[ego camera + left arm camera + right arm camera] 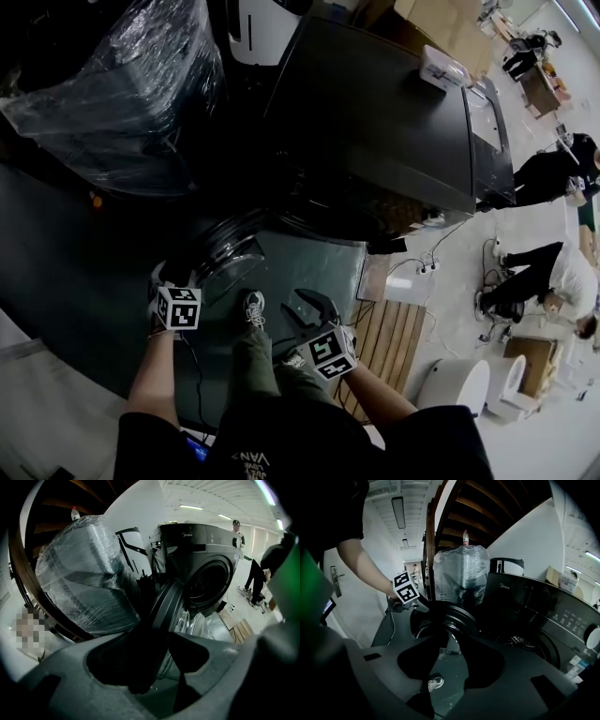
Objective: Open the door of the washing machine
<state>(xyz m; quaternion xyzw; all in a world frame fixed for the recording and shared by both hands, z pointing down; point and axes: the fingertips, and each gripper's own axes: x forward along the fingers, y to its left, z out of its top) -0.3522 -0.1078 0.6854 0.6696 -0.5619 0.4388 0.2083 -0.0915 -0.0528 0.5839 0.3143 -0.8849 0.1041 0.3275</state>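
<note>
The washing machine [375,122] is the largest thing here. It stands beyond the fingers of both grippers, and in the left gripper view its round drum mouth shows open, up and to the right of that gripper's fingers. A big plastic-wrapped bundle [122,84] sits beyond the same fingers and to their left, close enough to limit how far anything can swing that way. The door [225,255] stands swung well out from the drum, so I judge the opening nearly or fully done. Seen almost edge-on, its dark rim runs down to the left gripper [171,665], with the glass bowl just to the right of the rim. That gripper's fingers [136,667] are spread, and the rim passes behind the left-hand one while glass shows through the gap. No view shows whether that finger actually presses on the rim. It sits at the door's free edge, probably because that spot, far from the hinge, swings the door most easily. The right gripper [452,656] hangs back from the door with its fingers [424,663] spread and nothing between them, likely keeping clear of the swing. The door lies straight ahead of them, and a shoe [436,683] on the floor shows through their gap.
</note>
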